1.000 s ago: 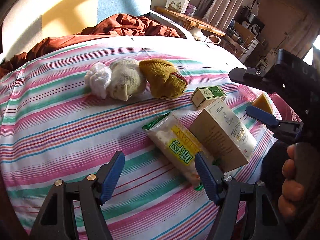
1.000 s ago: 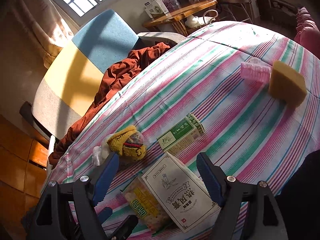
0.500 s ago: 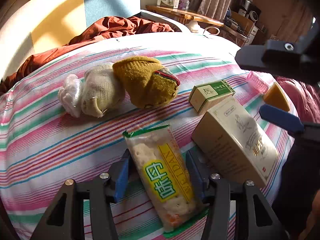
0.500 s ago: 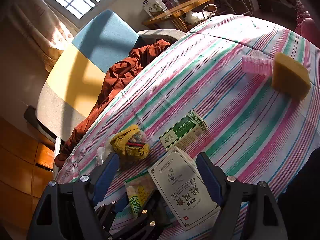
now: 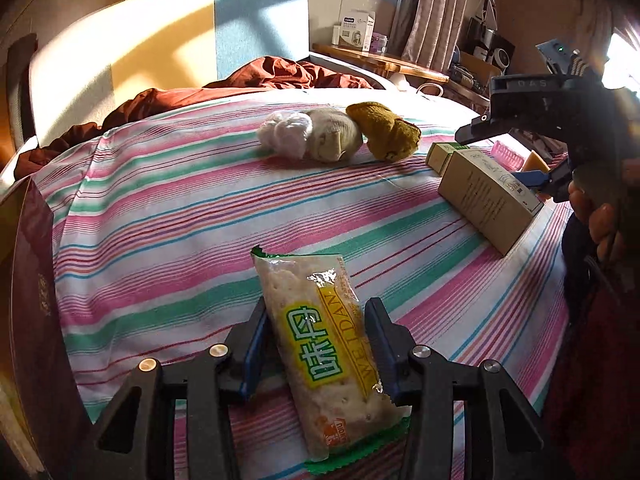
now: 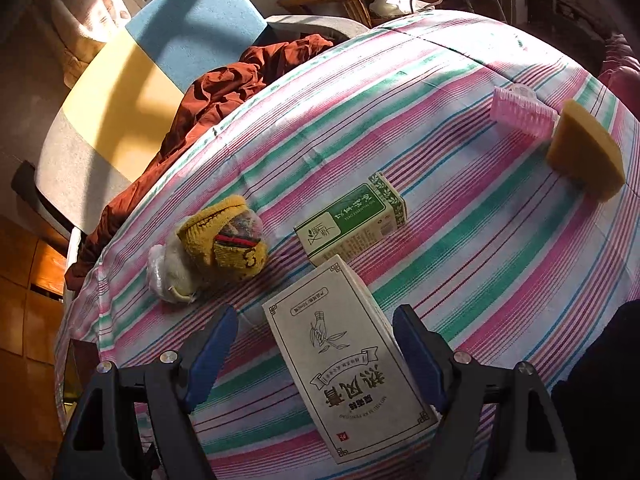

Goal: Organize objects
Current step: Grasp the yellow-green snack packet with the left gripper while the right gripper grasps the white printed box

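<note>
Sorting looks barely begun: left gripper (image 5: 316,344) clamps the cracker packet (image 5: 324,344) at 6 o'clock of the striped bedspread (image 5: 180,216), right gripper (image 6: 316,356) spread wide, straddling the beige box (image 6: 344,360) ungripped; socks (image 5: 336,136), green box (image 6: 352,220), roller, sponge remain.

My left gripper (image 5: 316,344), open wide a second ago and short of the cracker packet (image 5: 326,354), now has its blue pads clamped on the packet's two long sides. The packet no longer lies next to the beige box (image 5: 486,194); it now sits well apart from it, out over the striped sheet (image 5: 168,216). A dark red box (image 5: 28,312) now shows at the left edge of the left wrist view. My right gripper (image 6: 314,354) is now lower over the beige box, its pads straddling the box with gaps on both sides. The packet and left gripper are gone from the right wrist view.
</note>
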A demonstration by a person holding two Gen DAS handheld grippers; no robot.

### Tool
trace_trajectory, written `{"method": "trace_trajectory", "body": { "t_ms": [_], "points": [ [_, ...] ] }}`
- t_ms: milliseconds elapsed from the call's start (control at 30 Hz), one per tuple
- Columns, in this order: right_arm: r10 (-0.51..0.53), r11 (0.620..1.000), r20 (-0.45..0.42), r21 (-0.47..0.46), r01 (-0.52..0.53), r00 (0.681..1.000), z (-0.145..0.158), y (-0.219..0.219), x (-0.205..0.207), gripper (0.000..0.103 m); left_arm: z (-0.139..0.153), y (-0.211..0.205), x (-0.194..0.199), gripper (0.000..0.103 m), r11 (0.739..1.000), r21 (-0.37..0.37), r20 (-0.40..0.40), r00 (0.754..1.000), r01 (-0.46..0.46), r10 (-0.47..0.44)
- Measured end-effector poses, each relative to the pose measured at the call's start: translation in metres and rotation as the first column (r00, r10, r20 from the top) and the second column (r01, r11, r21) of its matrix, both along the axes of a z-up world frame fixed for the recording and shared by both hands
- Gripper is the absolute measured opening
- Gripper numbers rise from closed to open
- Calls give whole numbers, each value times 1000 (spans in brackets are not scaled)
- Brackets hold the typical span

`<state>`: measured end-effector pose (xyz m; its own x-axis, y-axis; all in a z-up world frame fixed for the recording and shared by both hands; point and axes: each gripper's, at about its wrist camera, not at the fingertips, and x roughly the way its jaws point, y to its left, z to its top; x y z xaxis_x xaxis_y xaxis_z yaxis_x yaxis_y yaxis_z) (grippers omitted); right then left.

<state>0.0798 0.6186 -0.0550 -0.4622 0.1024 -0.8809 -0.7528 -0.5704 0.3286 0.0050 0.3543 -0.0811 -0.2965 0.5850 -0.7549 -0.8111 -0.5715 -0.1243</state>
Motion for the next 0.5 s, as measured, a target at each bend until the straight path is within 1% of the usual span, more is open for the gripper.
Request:
{"method": "trace_trajectory", "body": {
  "t_ms": [67,167,233,267,367,500],
  "points": [
    [26,1000,54,9,-27,998,-5,-4,-5,81,-1,-4,1,47,1000,19,-4,1000,-4,4],
    [76,997,90,7,-77,993,-10,-11,-12,81,-2,-6,5,48,999,31,-27,1000,-10,10],
    [120,993,101,-10,-120,988,-14,-15,-18,71,-2,-4,4,49,999,30,-23,1000,-11,12],
    [144,989,94,-27,-142,985,-17,-17,-20,58,-3,-4,4,49,999,32,-24,1000,-10,11],
    [223,974,57,-57,-220,973,-17,-28,-29,59,-3,-4,6,49,999,31,-34,999,-11,12],
    [304,952,65,-49,-301,951,-16,-43,-40,59,-4,-3,7,49,1000,28,-45,999,-12,13]
  ]
}}
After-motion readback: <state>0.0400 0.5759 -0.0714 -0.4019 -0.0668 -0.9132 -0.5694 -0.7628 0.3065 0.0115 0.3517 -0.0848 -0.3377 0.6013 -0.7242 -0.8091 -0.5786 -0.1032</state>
